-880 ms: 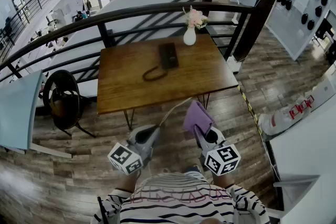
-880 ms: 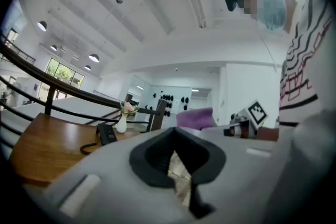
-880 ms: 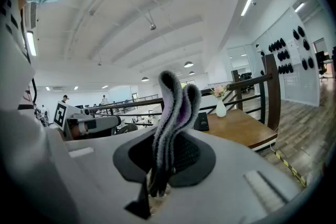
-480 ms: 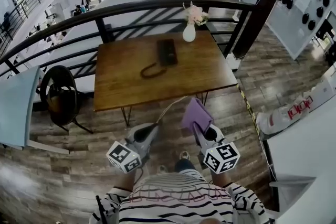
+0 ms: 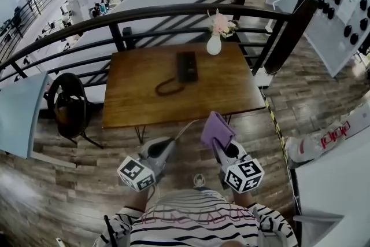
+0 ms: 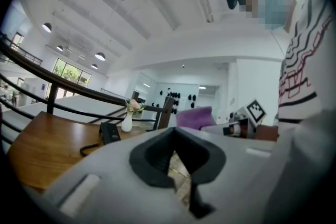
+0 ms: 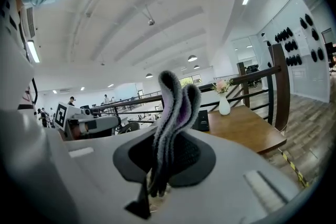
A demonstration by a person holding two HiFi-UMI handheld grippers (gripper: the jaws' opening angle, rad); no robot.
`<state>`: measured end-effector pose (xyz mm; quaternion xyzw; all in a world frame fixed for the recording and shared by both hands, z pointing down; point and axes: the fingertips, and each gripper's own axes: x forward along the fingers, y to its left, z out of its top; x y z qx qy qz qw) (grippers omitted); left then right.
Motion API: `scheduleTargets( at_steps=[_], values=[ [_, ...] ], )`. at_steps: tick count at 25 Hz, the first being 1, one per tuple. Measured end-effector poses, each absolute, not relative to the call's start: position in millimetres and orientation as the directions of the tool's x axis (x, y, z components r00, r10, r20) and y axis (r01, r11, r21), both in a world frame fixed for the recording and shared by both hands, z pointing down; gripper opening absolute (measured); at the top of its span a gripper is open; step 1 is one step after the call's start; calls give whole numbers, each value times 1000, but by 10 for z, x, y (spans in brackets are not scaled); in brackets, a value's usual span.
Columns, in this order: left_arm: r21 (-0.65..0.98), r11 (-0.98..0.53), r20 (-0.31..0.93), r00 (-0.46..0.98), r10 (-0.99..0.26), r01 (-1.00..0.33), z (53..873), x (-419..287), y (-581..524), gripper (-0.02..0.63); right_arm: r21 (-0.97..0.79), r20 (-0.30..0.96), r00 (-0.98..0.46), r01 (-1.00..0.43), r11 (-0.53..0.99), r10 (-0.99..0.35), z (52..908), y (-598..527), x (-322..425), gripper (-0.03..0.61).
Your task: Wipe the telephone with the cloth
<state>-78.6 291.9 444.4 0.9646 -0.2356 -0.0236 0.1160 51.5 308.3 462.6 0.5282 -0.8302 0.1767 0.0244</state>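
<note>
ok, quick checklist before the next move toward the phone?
1. Cloth gripped: ok, right gripper shut on it.
2. Left gripper free: ok, jaws together, nothing between.
3. Telephone uncovered on table: ok.
4. Grippers over table: not ok, both over floor, short of near edge.
5. Vase apart from telephone: ok.
6. Cord off telephone's top: ok, loops on table by its near end.

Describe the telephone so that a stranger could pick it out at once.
Find the wooden table beside the black railing. The telephone lies flat near its far edge, left of the white vase. It is the only black thing there, trailing a looped cord.
</note>
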Motion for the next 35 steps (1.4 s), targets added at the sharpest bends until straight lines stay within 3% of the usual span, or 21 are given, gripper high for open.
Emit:
scheduleTargets(
  at_steps=[19,26,35],
  values=[
    [256,-781,35,813,-581,-569,4630,94,1991,2,-297,277,-601,-796,528,-750,4837,2065,1307,37],
    [280,-746,57,786,-616,-605,4711,134,1732,2,-312,298,-622,-781,542,-724,4894,1779,1433,37],
    [290,-772,76,818,-571,-566,4724,31,1134,2,-315,315,-615,-786,531,-723,4899,1178,1235,37]
  ],
)
